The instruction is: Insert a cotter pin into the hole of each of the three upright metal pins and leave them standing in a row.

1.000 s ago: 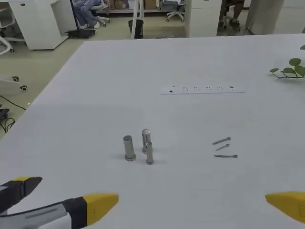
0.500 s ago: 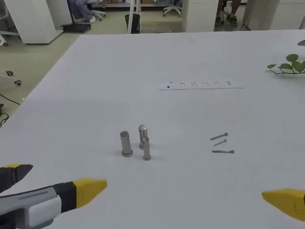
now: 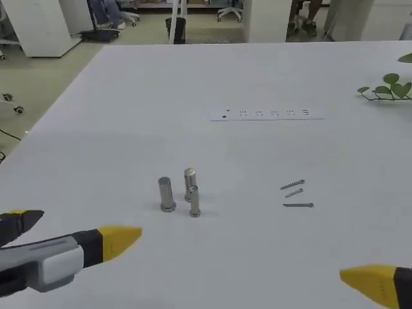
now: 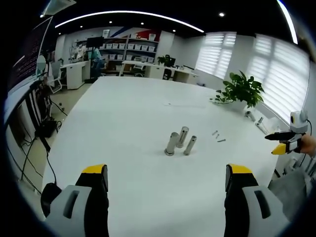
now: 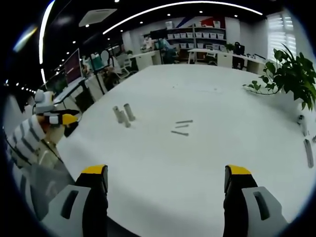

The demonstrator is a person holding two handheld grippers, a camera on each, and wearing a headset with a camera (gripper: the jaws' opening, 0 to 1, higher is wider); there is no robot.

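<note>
Three upright metal pins (image 3: pixel 166 193) (image 3: pixel 189 183) (image 3: pixel 195 201) stand in a tight cluster on the white table (image 3: pixel 212 77). Three cotter pins (image 3: pixel 296 194) lie loose to their right. My left gripper (image 3: pixel 74 228) hovers open near the front left edge, short of the pins and holding nothing. One yellow fingertip (image 3: pixel 370 281) of my right gripper shows at the bottom right. The left gripper view has its open gripper (image 4: pixel 167 170) facing the metal pins (image 4: pixel 181 140). The right gripper (image 5: pixel 167 170) is open, with the cotter pins (image 5: pixel 180 127) ahead and the metal pins (image 5: pixel 123 114) beyond.
A flat white power strip (image 3: pixel 266 114) lies across the table behind the pins. A leafy plant (image 3: pixel 386 89) sits at the far right edge. The table's left edge (image 3: pixel 45 122) drops to the floor, with chairs and desks beyond.
My left gripper has come forward a little toward the metal pins. The right fingertip sits slightly lower and further left. The pins and cotter pins have stayed put; the camera shifted.
</note>
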